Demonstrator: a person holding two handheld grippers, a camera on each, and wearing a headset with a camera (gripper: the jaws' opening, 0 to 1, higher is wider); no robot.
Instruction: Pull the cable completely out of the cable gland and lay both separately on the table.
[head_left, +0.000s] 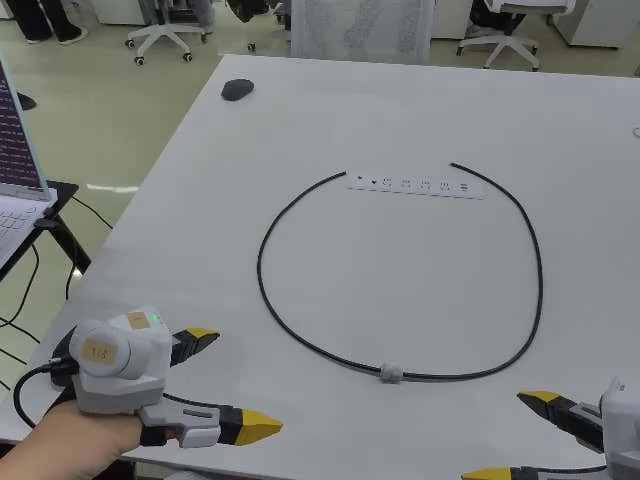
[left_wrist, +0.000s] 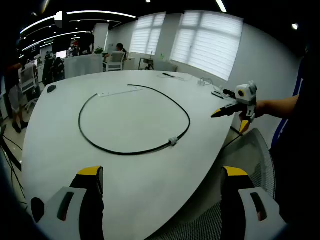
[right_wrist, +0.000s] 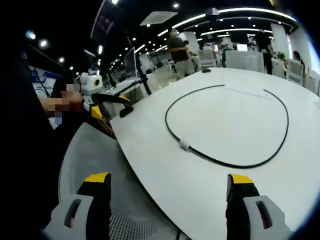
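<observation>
My left hand-held gripper (head_left: 238, 380) is at the near-left edge of the bench (head_left: 400, 260), jaws apart, holding nothing. The black cable (head_left: 262, 280) lies ahead of it in an open loop on the bench, well apart from both hand-held grippers, with its ends near a white power strip (head_left: 415, 186). The grey cable gland (head_left: 391, 373) sits threaded on the loop's near arc. My right hand-held gripper (head_left: 510, 437) is at the near-right edge, jaws apart, empty.

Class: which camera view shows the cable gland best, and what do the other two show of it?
The head view: the grey cable gland sits near and undistorted on the black cable. Both gripper views show it as a small pale lump on the loop, farther off and fisheye-warped.
</observation>
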